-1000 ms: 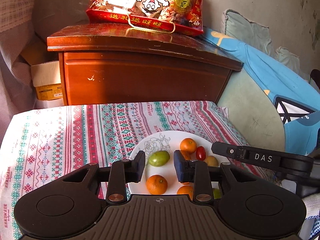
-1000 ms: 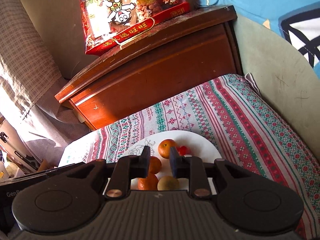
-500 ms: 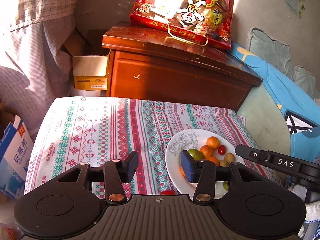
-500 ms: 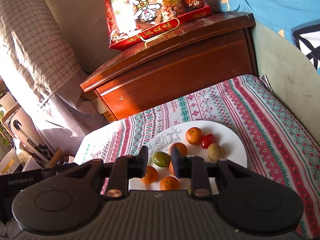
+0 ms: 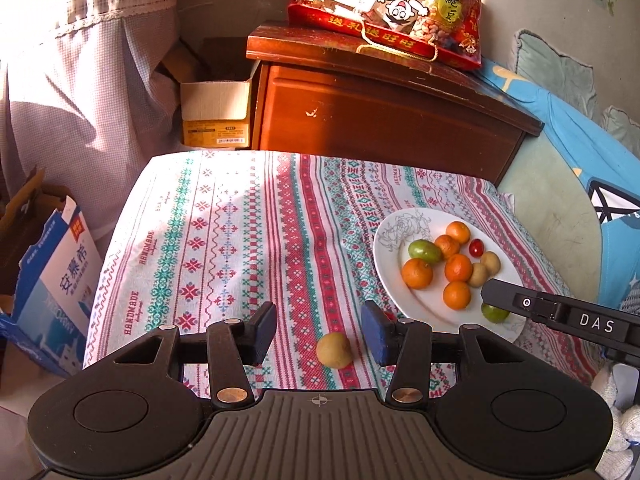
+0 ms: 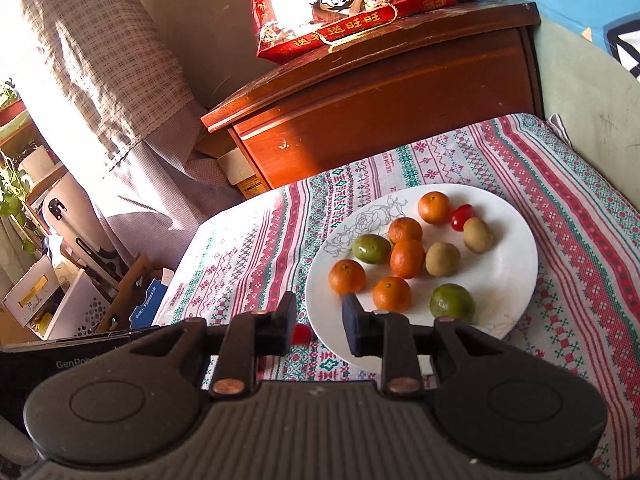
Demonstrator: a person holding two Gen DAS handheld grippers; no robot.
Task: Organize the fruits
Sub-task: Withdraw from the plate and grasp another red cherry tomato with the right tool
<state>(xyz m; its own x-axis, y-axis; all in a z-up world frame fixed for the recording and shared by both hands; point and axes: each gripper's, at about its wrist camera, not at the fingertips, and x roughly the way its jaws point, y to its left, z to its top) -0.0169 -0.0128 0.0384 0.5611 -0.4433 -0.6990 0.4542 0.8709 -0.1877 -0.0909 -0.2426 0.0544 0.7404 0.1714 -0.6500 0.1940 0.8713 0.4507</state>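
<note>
A white plate [image 5: 386,258] [image 6: 508,280] on the patterned tablecloth holds several oranges, two green fruits, two yellow-brown fruits and a red cherry tomato [image 6: 462,216]. A yellow-brown fruit [image 5: 334,350] lies on the cloth left of the plate, between the open fingers of my left gripper [image 5: 318,332], untouched. A second red tomato [image 6: 301,334] lies on the cloth by the plate's rim, beside the left finger of my right gripper [image 6: 318,320], which is open and empty over the plate's near-left rim. The right gripper's body [image 5: 560,314] crosses the left wrist view.
A wooden cabinet [image 5: 380,120] with a red snack bag [image 5: 388,4] stands behind the table. Cardboard boxes [image 5: 216,116] and a blue carton [image 5: 60,280] sit on the floor at left. A blue cushion and sofa [image 5: 560,184] border the right side.
Both grippers have drawn back and risen from the plate. My left gripper swung left off the plate and opened wider; the yellow-brown fruit now shows between its fingers.
</note>
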